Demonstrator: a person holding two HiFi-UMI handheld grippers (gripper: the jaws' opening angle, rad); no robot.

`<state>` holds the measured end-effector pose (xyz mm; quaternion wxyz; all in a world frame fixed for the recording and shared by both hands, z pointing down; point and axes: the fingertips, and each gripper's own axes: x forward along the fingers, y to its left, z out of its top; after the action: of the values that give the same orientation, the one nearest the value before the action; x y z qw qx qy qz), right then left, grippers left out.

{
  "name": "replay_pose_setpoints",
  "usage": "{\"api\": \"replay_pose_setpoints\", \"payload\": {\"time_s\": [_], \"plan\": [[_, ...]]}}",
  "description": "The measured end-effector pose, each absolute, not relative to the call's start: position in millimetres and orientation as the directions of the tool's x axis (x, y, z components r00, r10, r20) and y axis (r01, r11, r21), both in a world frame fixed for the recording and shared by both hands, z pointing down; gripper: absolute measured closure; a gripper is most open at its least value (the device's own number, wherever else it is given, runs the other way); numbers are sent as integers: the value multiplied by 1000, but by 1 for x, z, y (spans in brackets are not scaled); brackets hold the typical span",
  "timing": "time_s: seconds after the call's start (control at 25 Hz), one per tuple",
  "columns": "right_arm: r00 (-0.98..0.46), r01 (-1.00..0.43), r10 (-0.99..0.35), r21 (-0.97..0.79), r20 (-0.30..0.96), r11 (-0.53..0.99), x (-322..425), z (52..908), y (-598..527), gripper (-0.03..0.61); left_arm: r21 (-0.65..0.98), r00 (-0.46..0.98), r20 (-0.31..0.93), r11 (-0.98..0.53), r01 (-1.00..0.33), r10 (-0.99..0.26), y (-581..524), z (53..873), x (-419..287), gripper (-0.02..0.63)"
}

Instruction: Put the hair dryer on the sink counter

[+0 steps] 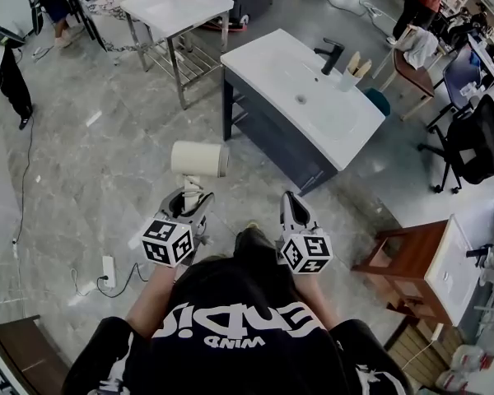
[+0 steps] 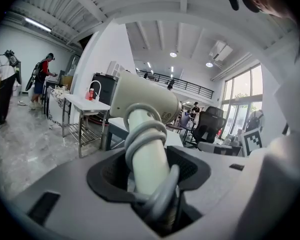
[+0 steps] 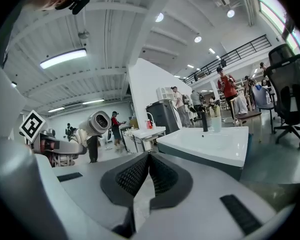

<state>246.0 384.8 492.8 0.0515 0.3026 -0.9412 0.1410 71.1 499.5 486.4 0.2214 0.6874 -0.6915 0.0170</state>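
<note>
Left gripper (image 1: 191, 202) clamps handle of hair dryer (image 1: 199, 160), cord coiled round handle. Dryer in air, well short of sink counter (image 1: 259, 60). Right gripper (image 1: 291, 208) closed, empty. Advice: lay dryer on flat rim, clear of faucet (image 1: 331, 54), then release.

The hair dryer (image 1: 199, 159) was cream, with a pale grey cord (image 2: 145, 134) coiled round its handle. The sink counter (image 1: 263, 60) had a white top over a dark grey cabinet, with a black faucet (image 1: 333, 54), and the floor (image 1: 107, 155) was marbled grey. The marker cubes (image 1: 168, 242) bore black-and-white squares.
</note>
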Motion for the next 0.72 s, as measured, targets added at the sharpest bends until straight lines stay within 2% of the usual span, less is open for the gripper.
{"api": "replay_pose_setpoints", "payload": {"time_s": [0.72], "plan": [[-801, -599, -574, -240, 173, 764, 174, 498, 272, 555, 283, 102, 336, -3, -959, -936, 379, 493, 6, 388]]}}
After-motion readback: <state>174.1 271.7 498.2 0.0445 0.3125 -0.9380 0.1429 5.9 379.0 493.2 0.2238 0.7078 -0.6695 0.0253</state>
